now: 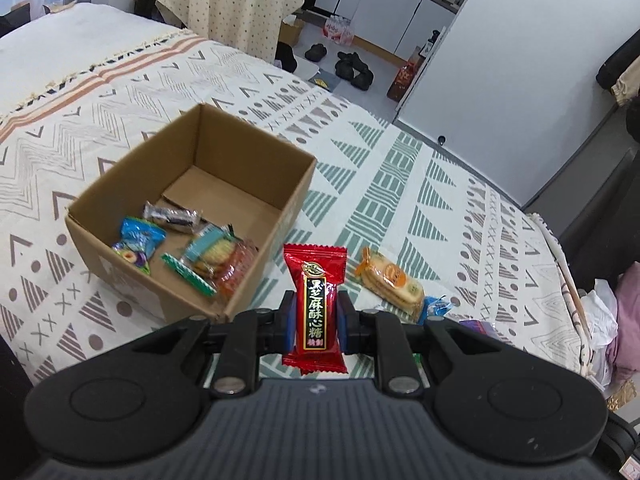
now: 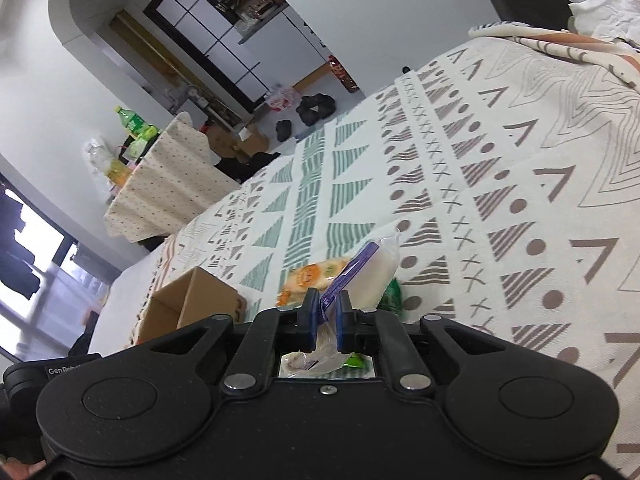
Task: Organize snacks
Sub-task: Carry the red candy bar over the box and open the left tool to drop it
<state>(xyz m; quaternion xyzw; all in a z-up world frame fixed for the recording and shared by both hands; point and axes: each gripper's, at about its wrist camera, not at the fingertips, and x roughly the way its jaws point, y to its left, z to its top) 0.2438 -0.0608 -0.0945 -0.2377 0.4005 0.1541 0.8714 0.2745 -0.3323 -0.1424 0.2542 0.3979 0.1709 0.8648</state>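
Left gripper (image 1: 315, 318): clamped on red candy (image 1: 315, 304), long axis upright; box (image 1: 120, 184) far left. Right gripper (image 2: 328, 312): pinching purple-white packet (image 2: 372, 268); box (image 2: 212, 292) left.

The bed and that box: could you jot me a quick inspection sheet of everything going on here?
Surface: bed with patterned blanket.
Job's things: cardboard box open, several wrapped snacks inside; orange biscuit pack lying on the blanket right of the box.
Clutter: a blue wrapper and a green wrapper beside the biscuit pack.
Grippers: left gripper shut on a red candy packet; right gripper shut on a purple-edged clear packet.
Cables: nothing seen.
Surroundings: dotted tablecloth, shoes on the floor, white cabinets.
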